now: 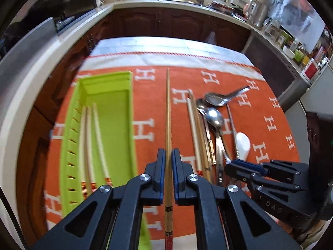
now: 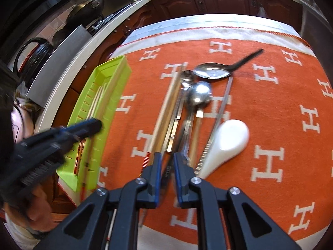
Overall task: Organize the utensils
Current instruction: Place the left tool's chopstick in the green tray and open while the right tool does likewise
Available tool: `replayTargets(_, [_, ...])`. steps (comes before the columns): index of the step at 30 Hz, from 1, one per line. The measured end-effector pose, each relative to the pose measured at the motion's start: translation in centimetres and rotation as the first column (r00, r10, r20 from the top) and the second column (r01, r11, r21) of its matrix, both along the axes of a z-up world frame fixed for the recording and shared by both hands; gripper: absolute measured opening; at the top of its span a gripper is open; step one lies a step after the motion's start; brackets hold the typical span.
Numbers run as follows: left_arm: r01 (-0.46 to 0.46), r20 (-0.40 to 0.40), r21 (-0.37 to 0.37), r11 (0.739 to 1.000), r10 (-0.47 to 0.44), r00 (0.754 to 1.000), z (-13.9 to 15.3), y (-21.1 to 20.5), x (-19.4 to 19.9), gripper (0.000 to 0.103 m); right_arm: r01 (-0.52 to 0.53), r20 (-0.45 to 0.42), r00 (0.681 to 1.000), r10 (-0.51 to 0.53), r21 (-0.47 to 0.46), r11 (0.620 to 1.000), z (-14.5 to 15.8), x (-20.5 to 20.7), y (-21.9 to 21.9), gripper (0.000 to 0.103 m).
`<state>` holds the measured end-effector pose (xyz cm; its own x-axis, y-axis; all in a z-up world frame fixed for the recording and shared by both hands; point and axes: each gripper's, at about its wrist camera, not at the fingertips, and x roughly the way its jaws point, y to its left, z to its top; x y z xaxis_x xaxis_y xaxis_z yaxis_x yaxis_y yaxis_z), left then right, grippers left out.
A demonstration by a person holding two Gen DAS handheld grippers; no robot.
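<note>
My left gripper [image 1: 168, 154] is shut on a brown wooden chopstick [image 1: 167, 112] and holds it just right of the green utensil tray [image 1: 108, 83], above the cloth. Three pale chopsticks [image 1: 89, 137] lie in the tray. My right gripper [image 2: 167, 158] is narrowly parted over the near end of a pile of utensils: chopsticks [image 2: 166, 108], metal spoons [image 2: 198, 95] and a white ceramic spoon [image 2: 226, 139]. A blurred utensil handle [image 2: 167, 166] lies between its fingers; I cannot tell if they grip it. The pile [image 1: 208, 125] shows in the left wrist view too.
An orange cloth with white H letters [image 2: 270, 104] covers the table. The tray sits at the table's left edge, beside a curved counter [image 1: 27, 66]. Kitchen cabinets [image 1: 166, 23] and a cluttered counter lie beyond the far edge.
</note>
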<state>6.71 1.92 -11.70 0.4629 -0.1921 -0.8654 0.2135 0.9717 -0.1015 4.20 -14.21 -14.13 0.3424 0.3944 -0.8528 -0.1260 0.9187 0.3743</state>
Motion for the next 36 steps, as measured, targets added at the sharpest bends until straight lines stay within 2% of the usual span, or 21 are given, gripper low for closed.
replayTargets(5, [-0.092,0.037,0.075,0.993,0.09,0.995,0.3,3.9,0.8,0.004,-0.036,0.021,0.999,0.036,-0.022,0.999,-0.5,0.4,2.6,0.014])
replayTargets(9, [-0.153,0.031,0.083,0.985,0.151,0.988,-0.8,6.9,1.7,0.005,-0.037,0.018,0.999,0.038,-0.055,0.998,-1.4,1.0,4.0,0.014])
replayTargets(10, [-0.16,0.035,0.09,0.983,0.157,0.987,-1.0,7.1,1.9,0.007,-0.036,0.014,0.999,0.036,-0.059,0.998,-1.6,1.1,4.1,0.014])
replayTargets(14, [-0.187,0.054,0.09,0.978,0.183,0.982,-1.2,8.4,2.1,0.037,-0.015,-0.004,1.0,0.015,-0.08,0.997,-2.2,1.7,4.4,0.014])
replayTargets(16, [-0.195,0.066,0.089,0.977,0.189,0.98,-1.2,8.8,2.1,0.044,-0.008,0.0,1.0,0.008,-0.096,0.995,-2.2,2.0,4.6,0.014])
replayTargets(31, [-0.278,0.071,0.022,0.96,0.276,0.958,-0.9,12.0,2.1,0.046,0.011,0.006,1.0,-0.01,-0.171,0.985,-2.3,3.0,6.0,0.013])
replayTargets(36, [-0.286,0.071,0.015,0.958,0.285,0.956,-0.9,11.9,1.8,0.057,-0.002,-0.003,1.0,0.001,-0.241,0.971,-2.8,3.3,7.2,0.013])
